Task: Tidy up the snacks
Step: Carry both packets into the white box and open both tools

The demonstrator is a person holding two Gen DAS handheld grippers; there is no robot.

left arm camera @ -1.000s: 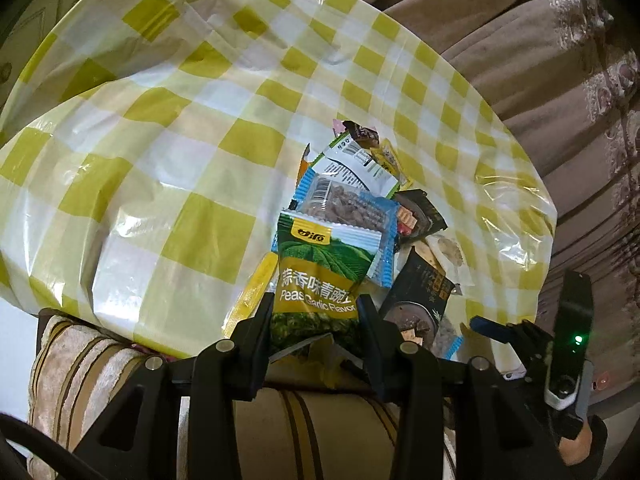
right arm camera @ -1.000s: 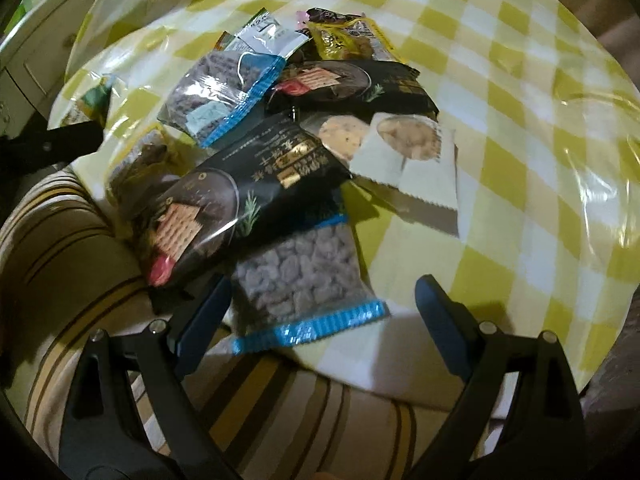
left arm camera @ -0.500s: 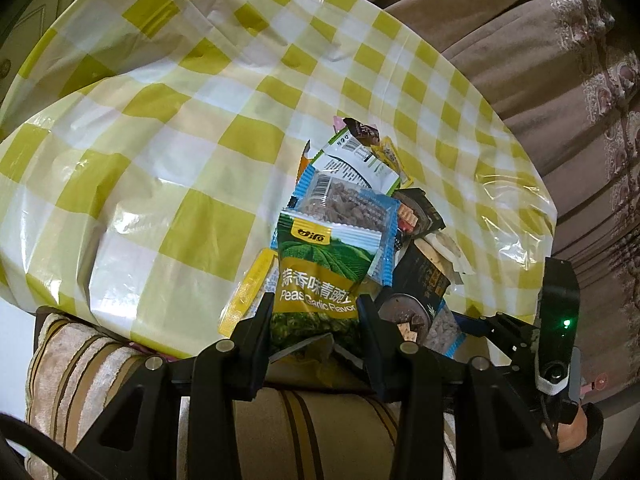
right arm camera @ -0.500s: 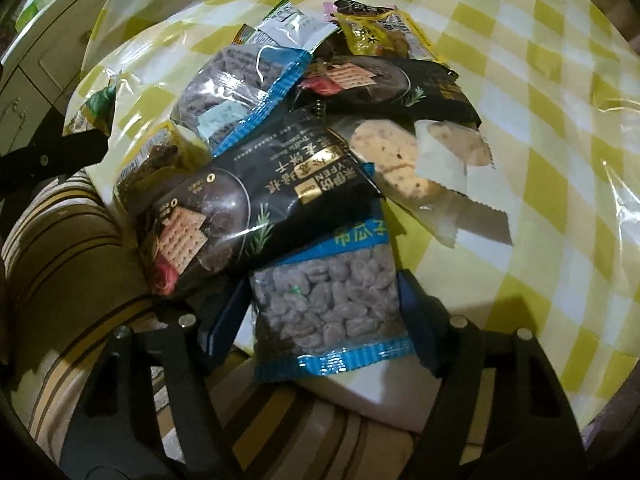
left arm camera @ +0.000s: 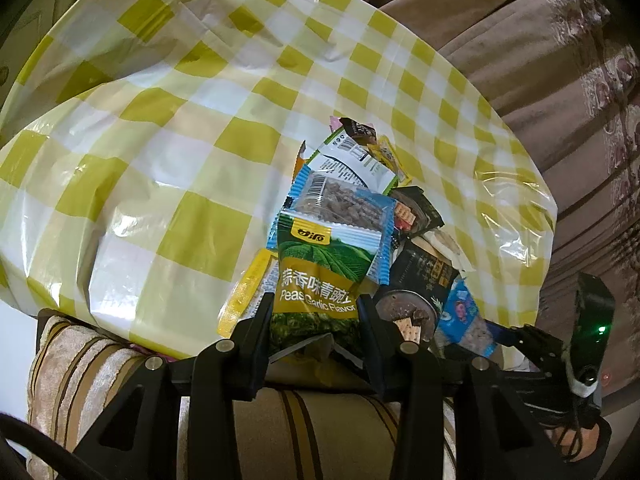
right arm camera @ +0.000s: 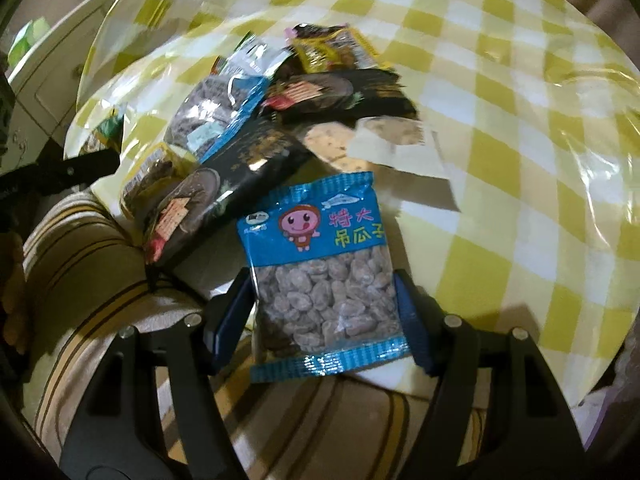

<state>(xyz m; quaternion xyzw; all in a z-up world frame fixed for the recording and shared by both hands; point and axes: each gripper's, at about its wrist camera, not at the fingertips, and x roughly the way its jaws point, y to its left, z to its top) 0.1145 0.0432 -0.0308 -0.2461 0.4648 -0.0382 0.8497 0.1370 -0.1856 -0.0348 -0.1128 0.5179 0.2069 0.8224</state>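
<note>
Two grippers are mine, one in each hand, and each one has a snack bag in it. On the left side, my left gripper (left arm camera: 315, 312) is closed on the green pea bag (left arm camera: 318, 276). Both black fingers (left arm camera: 260, 320) press on the sides of the bag near its bottom end, and the bag stands up in front of me. Just beside it on the left lies a thin yellow packet (left arm camera: 244, 296). Behind the pea bag is a clear bag with blue edges (left arm camera: 344, 208), and behind that a white and green bag (left arm camera: 352, 164). To the right is a black cracker bag (left arm camera: 420, 280).

All these snacks sit in a pile near the edge of the round table with the yellow and white checked cover (left arm camera: 160, 140). Under the edge is a striped cushion (left arm camera: 88, 360).

On the right side, my right gripper (right arm camera: 324, 320) is closed on the blue seed bag (right arm camera: 324, 272). The blue pads (right arm camera: 230, 320) touch both sides of the bag. This bag has a pink cartoon face on top and pale seeds below. It sits in front of the pile. Left of it lies a long black cracker bag (right arm camera: 224, 196), and behind it a pale cookie packet (right arm camera: 384, 140). Far at the back are a yellow packet (right arm camera: 332, 50) and one more black bag (right arm camera: 332, 92). At the far left stands a white cabinet (right arm camera: 52, 80).
</note>
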